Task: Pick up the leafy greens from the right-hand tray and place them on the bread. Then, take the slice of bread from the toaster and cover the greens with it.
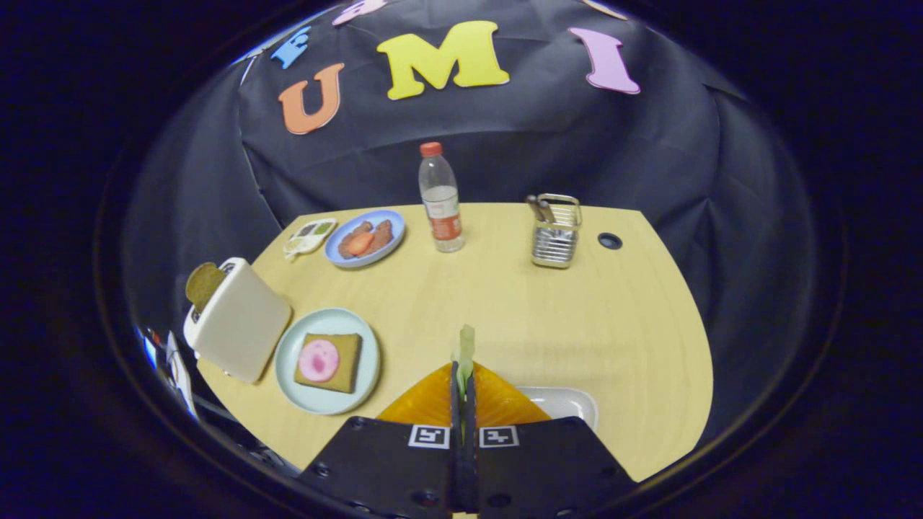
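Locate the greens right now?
In the gripper view the greens are pinched between the shut fingers, sticking up past their tips, above the white tray and right of the plate with the bread.

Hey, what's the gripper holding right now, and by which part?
The gripper is shut on the leafy greens, pinching their lower end; the upper tip pokes out above the fingers.
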